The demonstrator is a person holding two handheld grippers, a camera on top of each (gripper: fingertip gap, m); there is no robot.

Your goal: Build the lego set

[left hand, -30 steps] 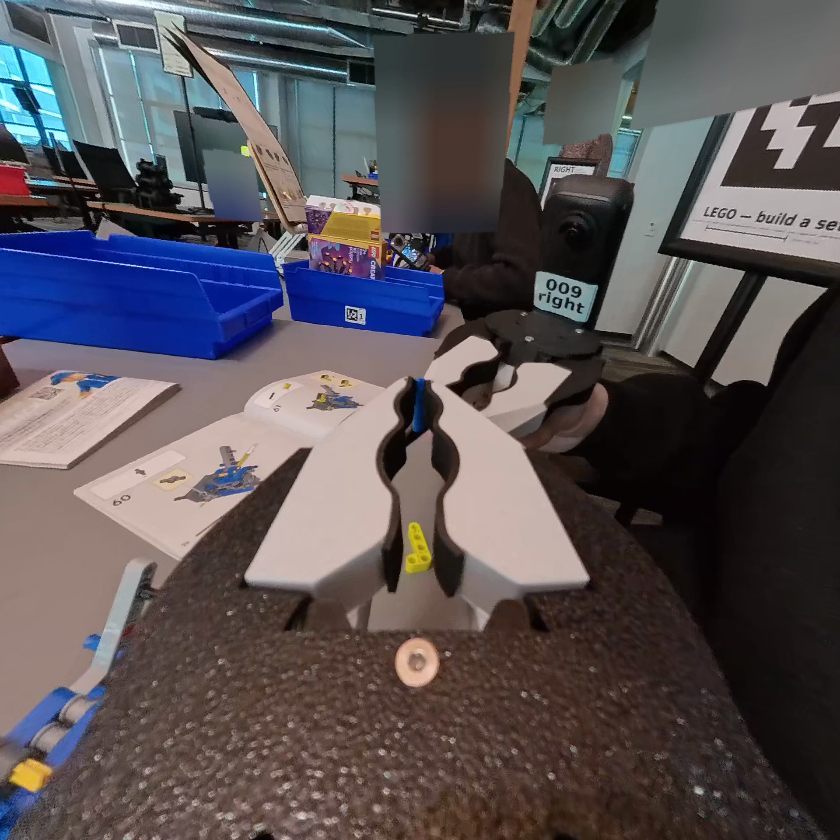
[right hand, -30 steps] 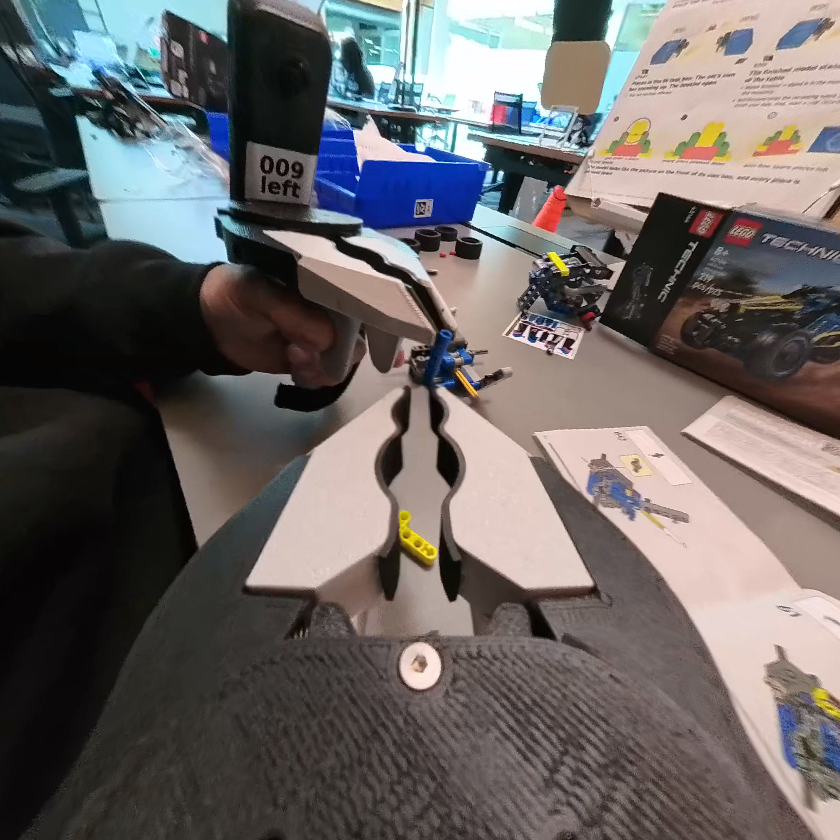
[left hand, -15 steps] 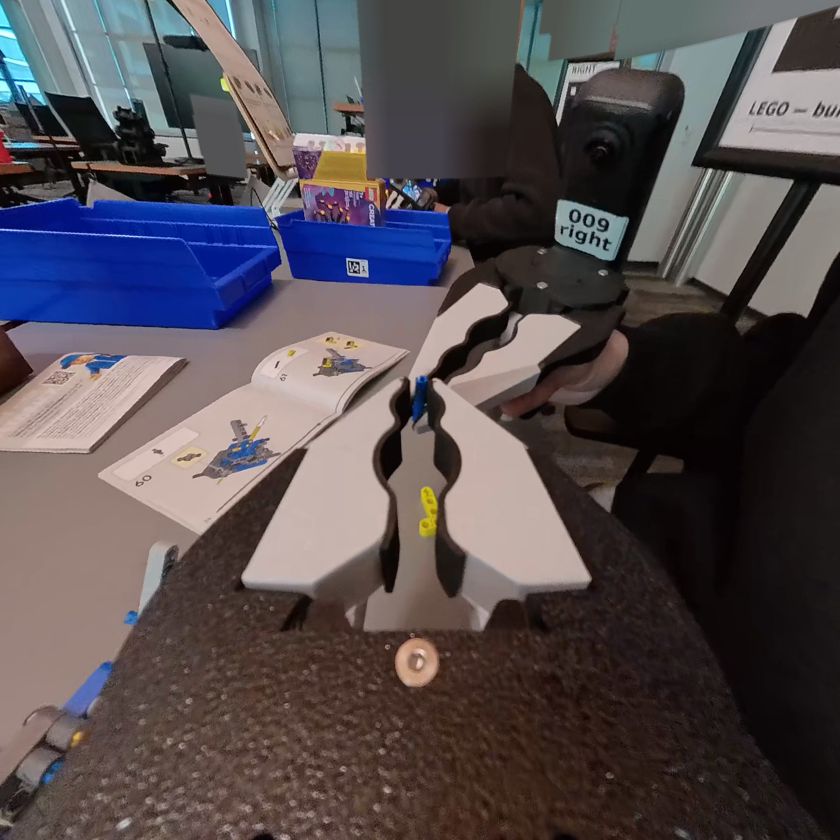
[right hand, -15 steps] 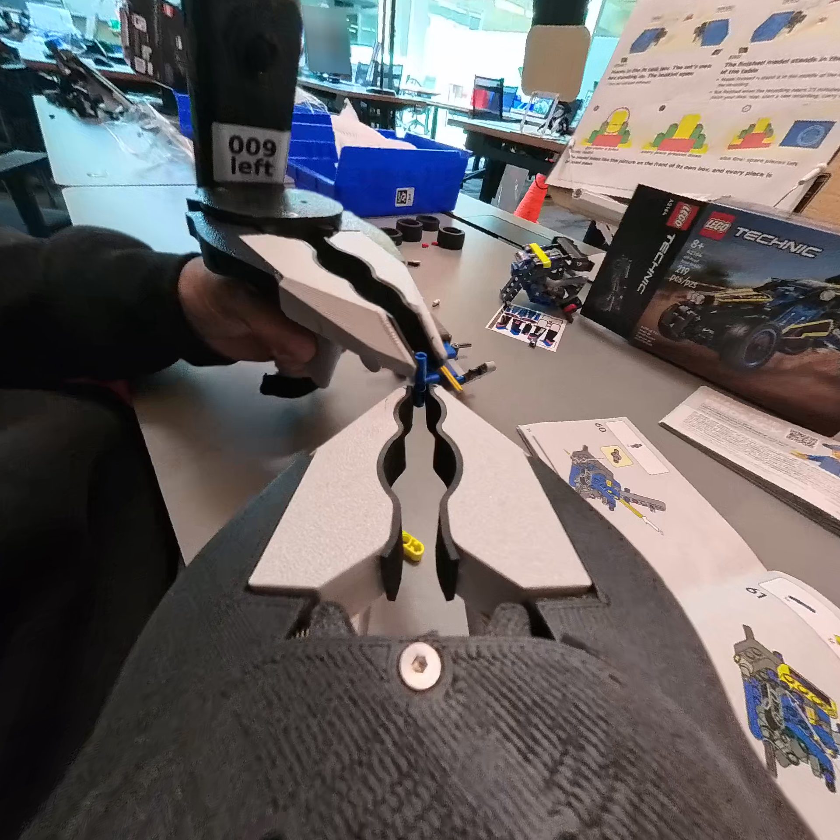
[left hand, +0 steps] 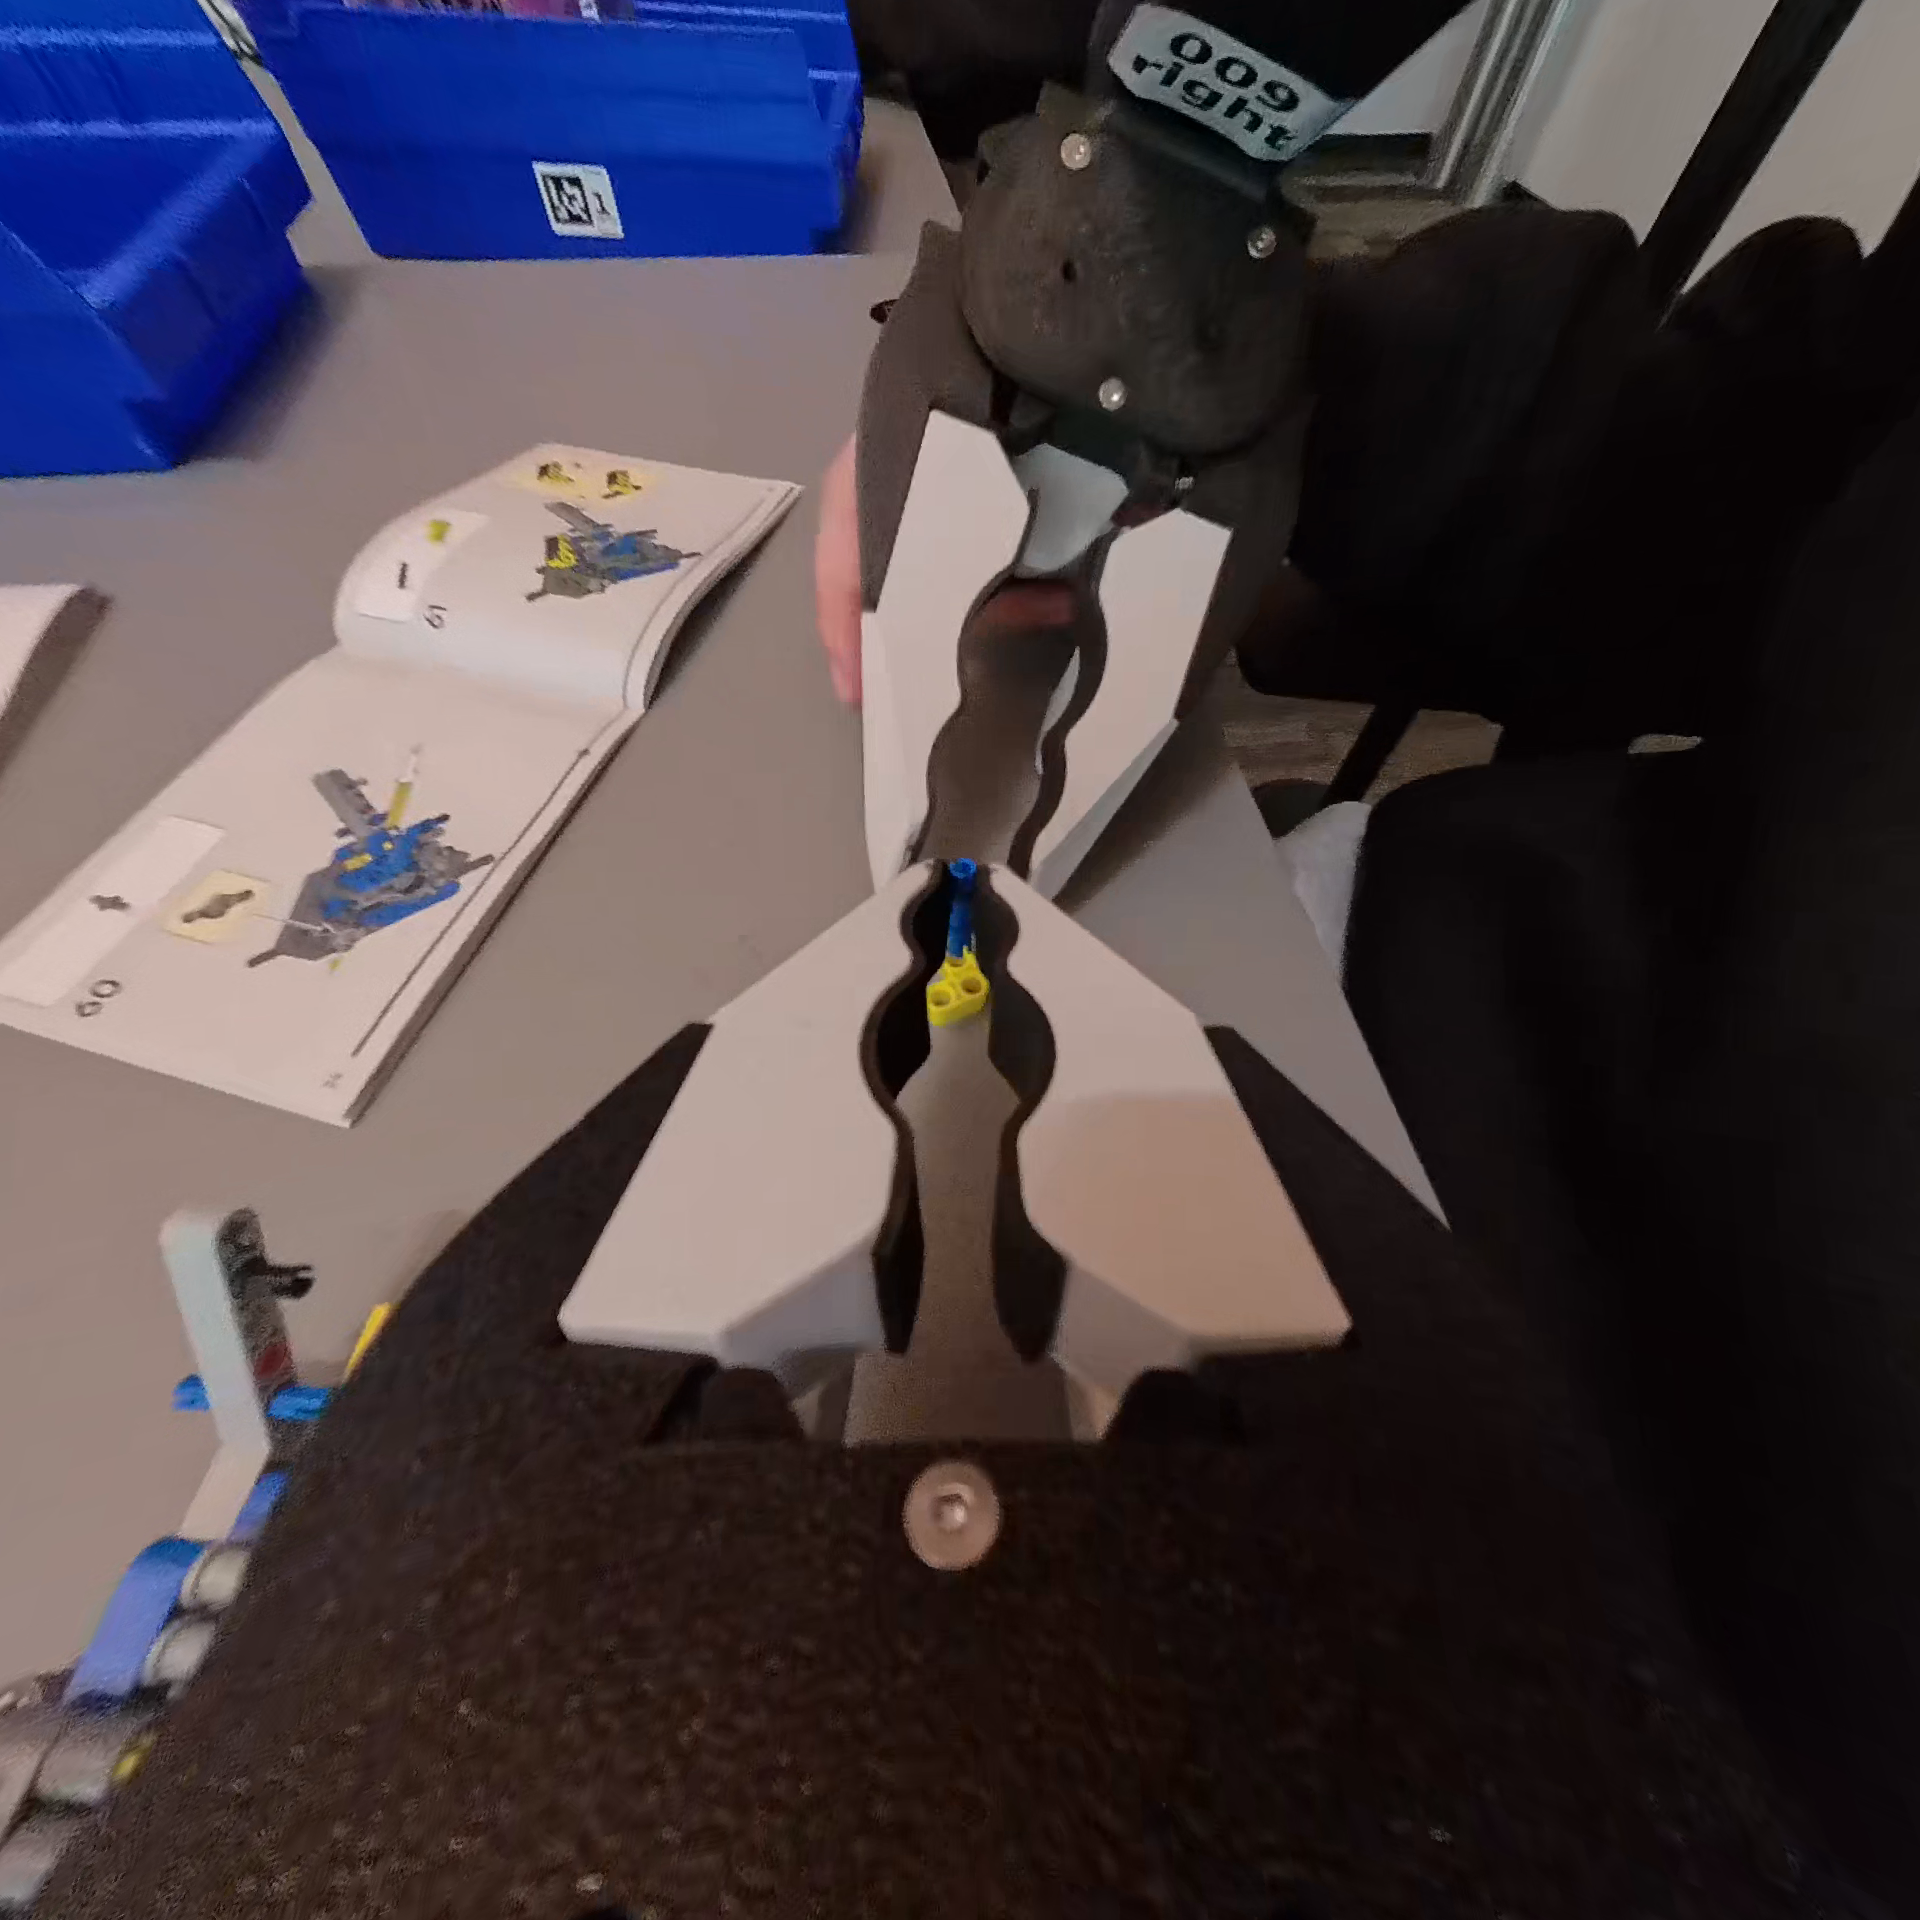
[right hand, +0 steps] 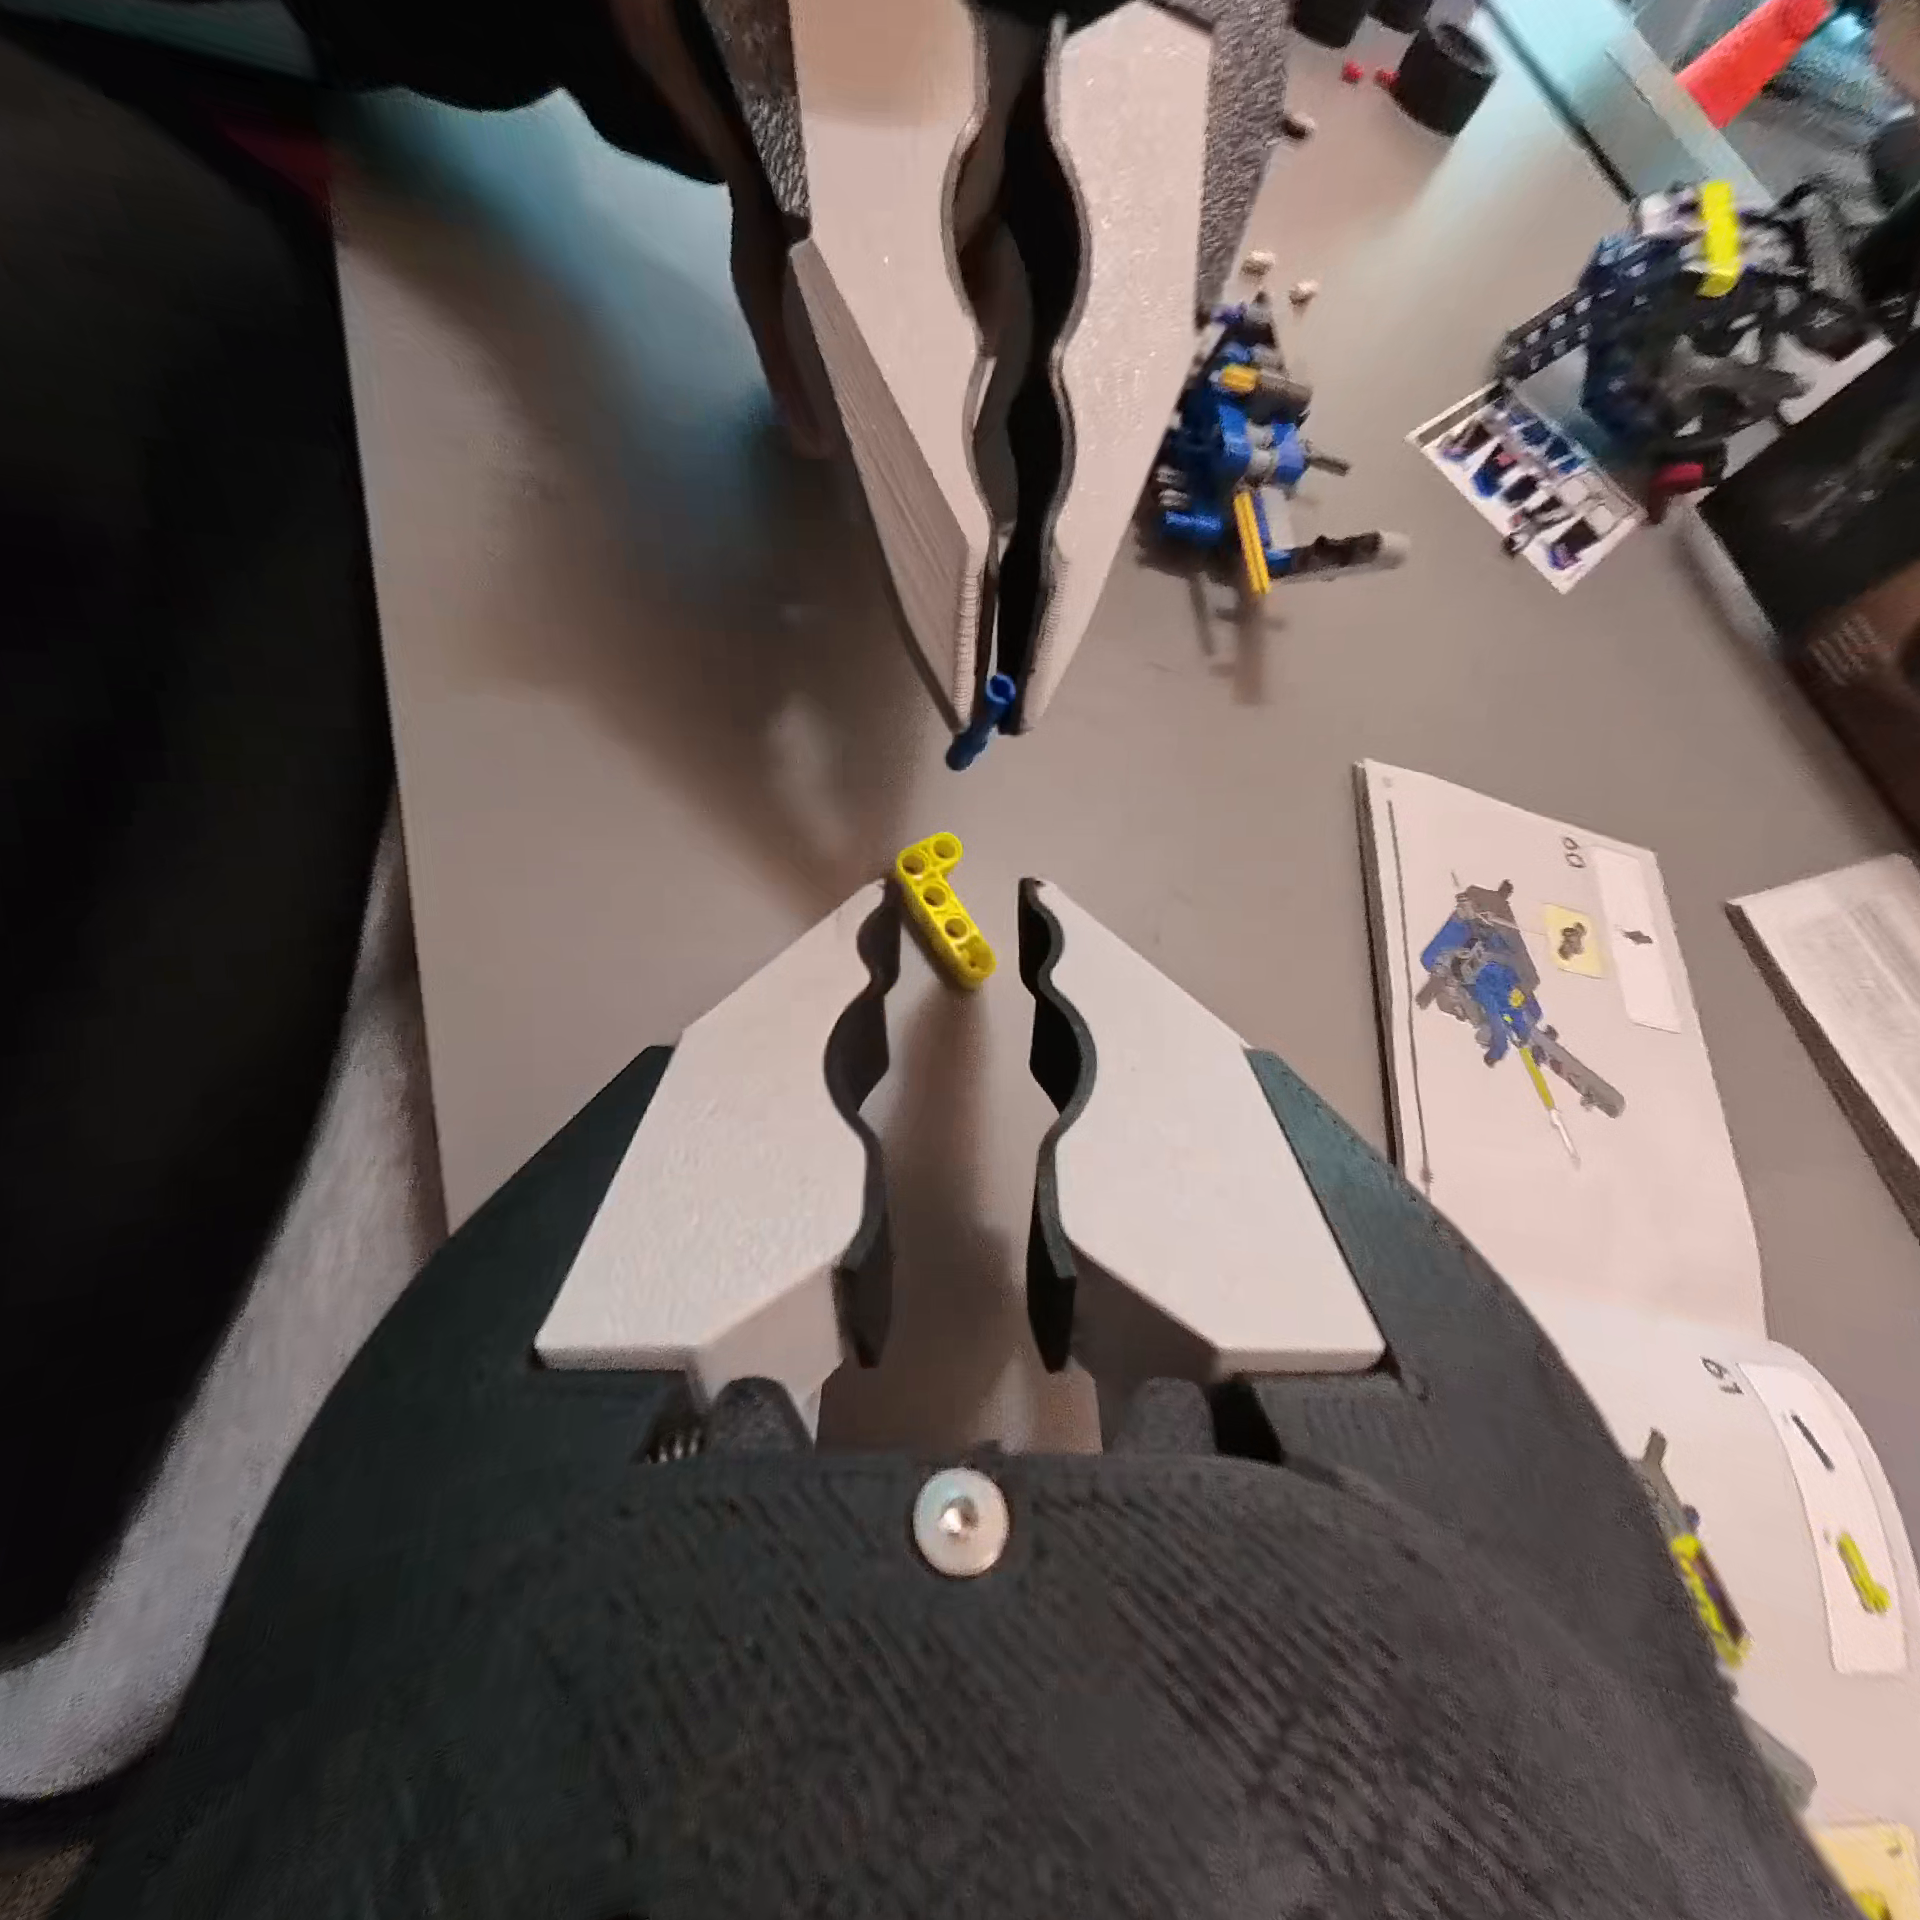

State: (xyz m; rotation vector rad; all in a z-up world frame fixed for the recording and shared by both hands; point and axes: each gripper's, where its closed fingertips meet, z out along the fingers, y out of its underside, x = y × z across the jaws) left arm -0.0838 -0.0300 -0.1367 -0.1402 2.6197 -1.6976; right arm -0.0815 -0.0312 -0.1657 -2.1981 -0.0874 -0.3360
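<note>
Two claws tip to tip over grey table [right hand: 644, 582], small lego parts between.

Left claw [left hand: 961, 878] pinched tight on blue pin [right hand: 982, 719], pin poking out past the tips (seen also in right wrist view, left claw [right hand: 1003, 717] pointing down toward the camera). Right claw [right hand: 956, 894] parted, gripping nothing; yellow L-shaped beam [right hand: 943, 909] lying on table between its tips, nearer the left finger, contact with it not clear. Pin end just short of beam, a small gap showing. Partly built blue model [right hand: 1236, 457] on table beyond, beside left claw. Open instruction booklet [right hand: 1538, 997] to the right, flat. Blue bins [left hand: 561, 125] at far table edge.
</note>
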